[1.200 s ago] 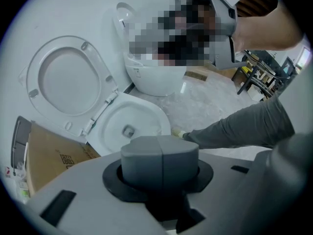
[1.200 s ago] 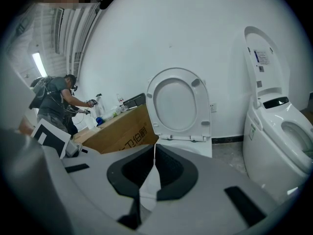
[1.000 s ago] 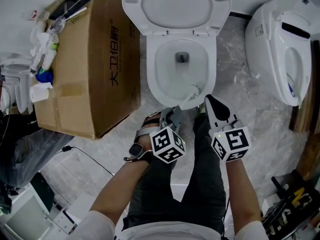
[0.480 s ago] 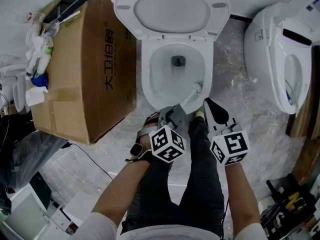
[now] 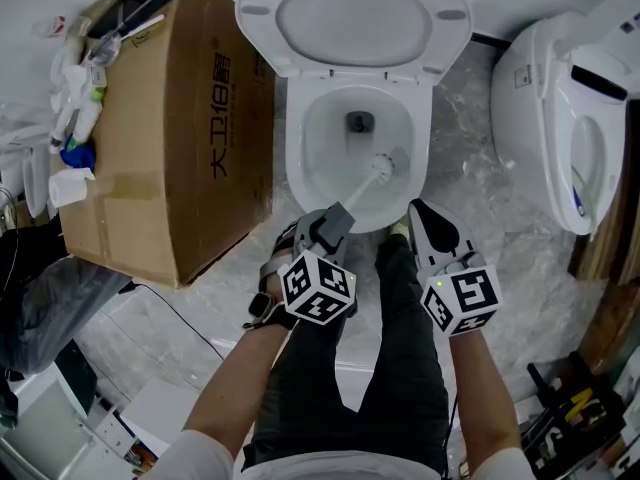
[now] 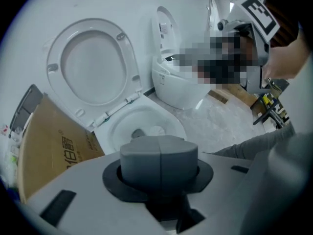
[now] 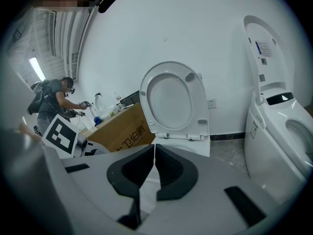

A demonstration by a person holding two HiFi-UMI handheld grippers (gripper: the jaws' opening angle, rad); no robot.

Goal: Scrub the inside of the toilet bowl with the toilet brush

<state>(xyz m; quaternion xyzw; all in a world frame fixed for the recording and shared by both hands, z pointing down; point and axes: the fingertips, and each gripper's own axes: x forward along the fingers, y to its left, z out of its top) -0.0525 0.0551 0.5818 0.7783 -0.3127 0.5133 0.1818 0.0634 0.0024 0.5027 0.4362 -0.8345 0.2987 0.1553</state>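
The grey stone floor (image 5: pixel 468 153) holds everything. A big brown cardboard box (image 5: pixel 165 138) stands on it at the left, just beside the toilet. Some bottles and small things (image 5: pixel 78 108) sit along the box's left edge.

The white toilet (image 5: pixel 298 158) stands in the middle, near the back wall. Its lid (image 5: pixel 355 13) is up and leans back, so the bowl is open. A second white toilet (image 5: pixel 555 118) stands at the right, apart from the first one, with its lid up too.

The left gripper (image 5: pixel 335 218) is over the front edge of the bowl. Its jaws are squeezed tight on the grey handle end of the toilet brush (image 5: pixel 365 183). The brush slants up and to the right from the gripper, down into the bowl. Its white head rests on the inside wall at the bowl's right side, just right of the dark hole (image 5: pixel 360 122) at the bottom.

The right gripper (image 5: pixel 424 212) is by the bowl's front right corner, just outside the rim. Its jaws are pressed together with nothing between them.
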